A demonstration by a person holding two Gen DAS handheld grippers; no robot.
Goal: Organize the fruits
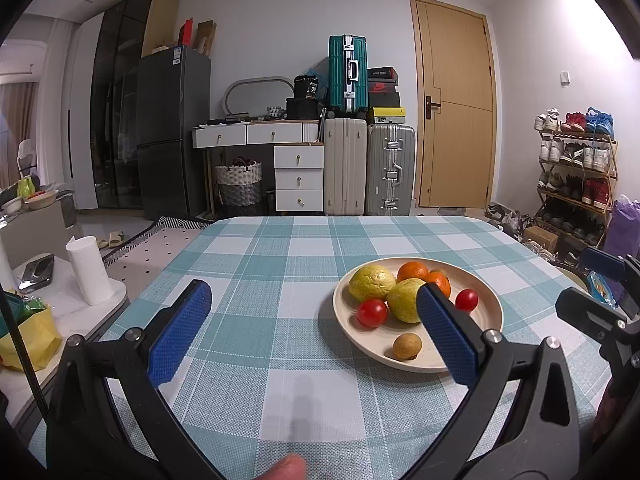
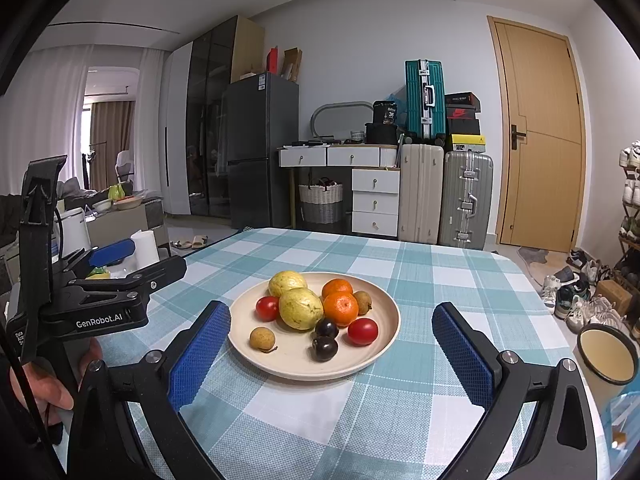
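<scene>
A cream plate sits mid-table on the checked cloth. It holds two yellow-green fruits, two oranges, two red tomatoes, two dark plums, a brown longan and a small brown fruit. My right gripper is open just in front of the plate, with nothing between its fingers. My left gripper is open over bare cloth to the left of the plate, and its right finger overlaps the plate's near side. Each gripper shows in the other's view: left, right.
A cream mug with a dark rim stands at the table's right edge. On the left, a low side table carries a paper roll and a yellow bag. A hand holds the left gripper. Shoes and a rack line the right wall.
</scene>
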